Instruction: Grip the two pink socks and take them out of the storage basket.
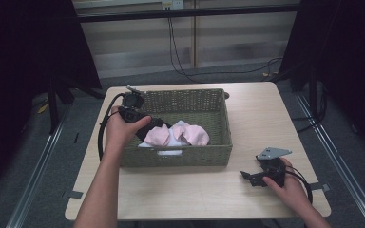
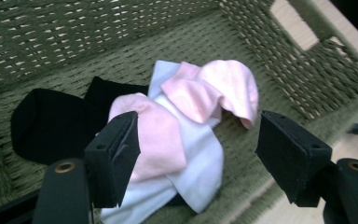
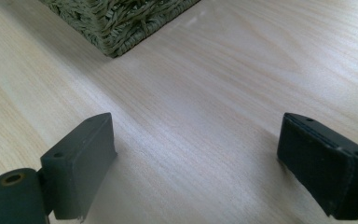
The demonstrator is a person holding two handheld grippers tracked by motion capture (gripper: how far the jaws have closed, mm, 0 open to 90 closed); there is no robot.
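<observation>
Socks (image 2: 186, 121): pink-and-white pair heaped on a black one, at six o'clock in the green wicker basket (image 1: 190, 99). Left gripper (image 2: 196, 154) wide above them, holding nothing; right gripper (image 3: 196, 163) wide, empty.

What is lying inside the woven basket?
Inside the woven basket lie two pink socks, a white sock beneath them and a black sock beside. Whatever lies under the pile is covered.

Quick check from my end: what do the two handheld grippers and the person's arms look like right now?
Both grippers are black. The left gripper has two blocky, flat-faced jaws on arms with brass-ringed holes, and a black cable looping from its body. The right gripper has the same jaws, a grey three-cornered plate on top and a black cable by the wrist. The forearms are bare, no sleeves or gloves.
</observation>
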